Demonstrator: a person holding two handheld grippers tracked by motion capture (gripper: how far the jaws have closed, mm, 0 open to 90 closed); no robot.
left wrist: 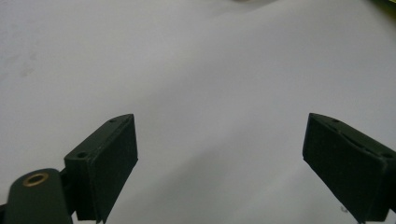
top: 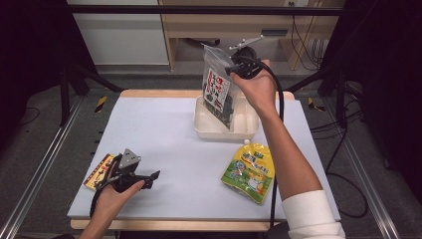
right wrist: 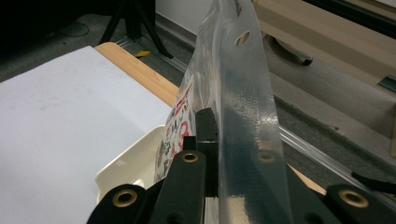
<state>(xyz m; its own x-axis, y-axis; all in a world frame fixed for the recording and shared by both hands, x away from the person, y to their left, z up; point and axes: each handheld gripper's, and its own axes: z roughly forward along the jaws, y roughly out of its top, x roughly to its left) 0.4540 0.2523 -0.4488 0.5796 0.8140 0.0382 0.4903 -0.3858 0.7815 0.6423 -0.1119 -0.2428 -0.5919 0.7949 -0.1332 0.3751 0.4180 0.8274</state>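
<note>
white table mat [top: 164, 149] fills the middle of the high view, laid over a wooden top so packets sit on a plain flat surface. cream bin [top: 206, 130] sits upper centre of that frame, open top up, likely the drop target for the packets. seaweed snack bag [top: 219, 89] hangs upright above the bin at upper centre, its lower end dipping inside the bin walls; held by its clear top strip so it hangs straight and can go in end first. green spout pouch [top: 249, 172] lies flat lower right of the bin, probably waiting its turn. red and yellow packet [top: 99, 172] lies flat at lower left, partly under the left hand.

right gripper [top: 238, 64], upper centre: jaws pressed together, pinching the bag's clear top edge [right wrist: 243, 121]; in the right gripper view the film runs up between the black jaws. left gripper [top: 152, 177], lower left: jaws spread wide, nothing between them, resting low over bare mat [left wrist: 210, 93], just beside the red and yellow packet, seemingly idle.
</note>
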